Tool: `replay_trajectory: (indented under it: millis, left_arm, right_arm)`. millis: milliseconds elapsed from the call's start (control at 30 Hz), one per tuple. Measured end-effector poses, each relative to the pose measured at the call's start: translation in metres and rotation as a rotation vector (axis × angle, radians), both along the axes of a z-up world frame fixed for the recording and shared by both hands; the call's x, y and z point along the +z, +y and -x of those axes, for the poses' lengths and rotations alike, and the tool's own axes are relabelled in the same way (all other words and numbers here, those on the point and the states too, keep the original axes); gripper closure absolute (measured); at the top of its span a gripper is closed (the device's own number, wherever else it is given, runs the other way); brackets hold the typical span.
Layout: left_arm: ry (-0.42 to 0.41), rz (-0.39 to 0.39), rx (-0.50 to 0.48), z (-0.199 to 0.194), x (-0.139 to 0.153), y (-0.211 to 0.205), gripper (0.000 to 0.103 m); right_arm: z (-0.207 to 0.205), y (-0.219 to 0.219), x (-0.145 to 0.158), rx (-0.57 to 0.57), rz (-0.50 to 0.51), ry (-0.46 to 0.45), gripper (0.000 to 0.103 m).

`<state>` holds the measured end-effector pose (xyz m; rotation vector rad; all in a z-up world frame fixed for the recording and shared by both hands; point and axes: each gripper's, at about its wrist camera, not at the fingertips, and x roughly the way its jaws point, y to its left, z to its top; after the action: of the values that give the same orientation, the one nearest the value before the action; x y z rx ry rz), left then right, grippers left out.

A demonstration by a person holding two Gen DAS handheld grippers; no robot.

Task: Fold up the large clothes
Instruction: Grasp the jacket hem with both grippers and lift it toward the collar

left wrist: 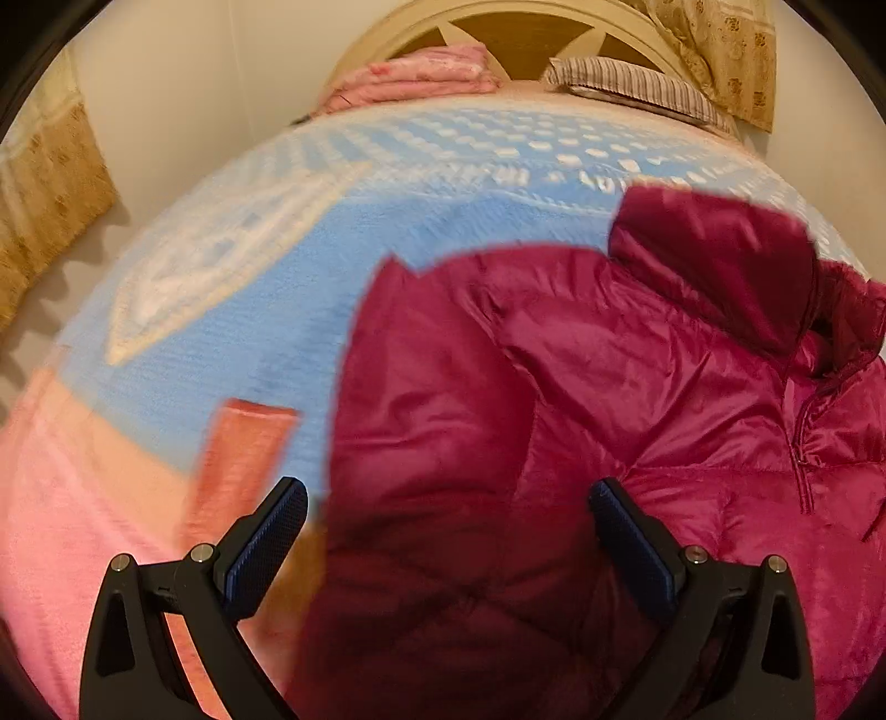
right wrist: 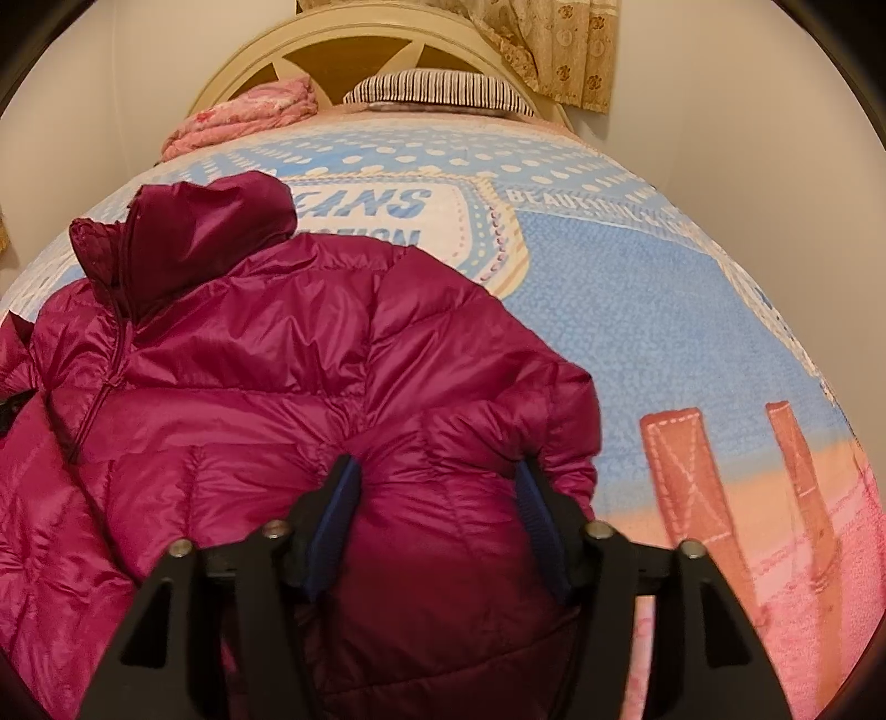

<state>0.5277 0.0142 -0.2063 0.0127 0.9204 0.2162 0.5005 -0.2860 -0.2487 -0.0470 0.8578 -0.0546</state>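
A magenta puffer jacket (left wrist: 609,387) lies front up on the bed, its hood (left wrist: 714,249) pointing to the headboard. My left gripper (left wrist: 448,498) hovers open and wide over the jacket's left sleeve; neither pad touches the fabric, and this view is blurred. In the right wrist view the jacket (right wrist: 249,360) spreads to the left, with the hood (right wrist: 210,221) at the upper left. My right gripper (right wrist: 440,476) holds a puffy fold of the right sleeve, which bulges between both blue pads and touches them.
The bed carries a blue and pink printed blanket (right wrist: 637,304). A folded pink quilt (right wrist: 249,105) and a striped pillow (right wrist: 437,86) lie by the cream headboard (right wrist: 332,50). A patterned curtain (right wrist: 554,44) hangs behind. White walls close in on both sides.
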Motion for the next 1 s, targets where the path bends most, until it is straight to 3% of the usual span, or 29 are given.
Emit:
replay_trajectory:
  millis: [133,367,467,700,733,867,900,933,967,1000]
  left_arm:
    - [-0.091,-0.019,-0.049,0.003,0.045,-0.004,0.001]
    - [-0.118,0.026,-0.055,-0.050,0.080,-0.012,0.001]
    - [-0.130,0.016,-0.064,-0.087,0.091,-0.018,0.001]
    - [-0.011,0.010,-0.097,-0.150,0.066,-0.039,0.001]
    - [0.001,-0.002,-0.110,-0.154,0.060,-0.044,0.001]
    - [0.007,-0.034,-0.174,-0.154,0.043,-0.057,0.001]
    - [0.006,-0.041,-0.184,-0.153,0.040,-0.059,0.012]
    - [0.009,-0.039,-0.204,-0.151,0.038,-0.061,0.041]
    - [0.031,-0.017,-0.232,-0.150,0.035,-0.062,0.057]
    - [0.046,0.007,-0.246,-0.148,0.034,-0.061,0.083]
  right_arm:
    - [-0.002,0.003,0.026,0.039,0.021,-0.010,0.019]
    - [-0.057,0.025,0.071,0.059,-0.014,-0.024,0.018]
    - [-0.095,0.034,0.084,0.069,-0.094,-0.014,0.018]
    - [-0.156,0.063,0.074,0.074,-0.100,0.071,0.014]
    - [-0.162,0.066,0.068,0.065,-0.078,0.048,0.014]
    - [-0.176,0.071,0.052,0.091,-0.019,0.102,0.015]
    - [-0.178,0.071,0.049,0.101,-0.010,0.110,0.017]
    - [-0.178,0.070,0.048,0.110,-0.005,0.118,0.031]
    - [-0.177,0.068,0.046,0.119,-0.004,0.126,0.053]
    - [-0.175,0.066,0.043,0.125,-0.001,0.134,0.065]
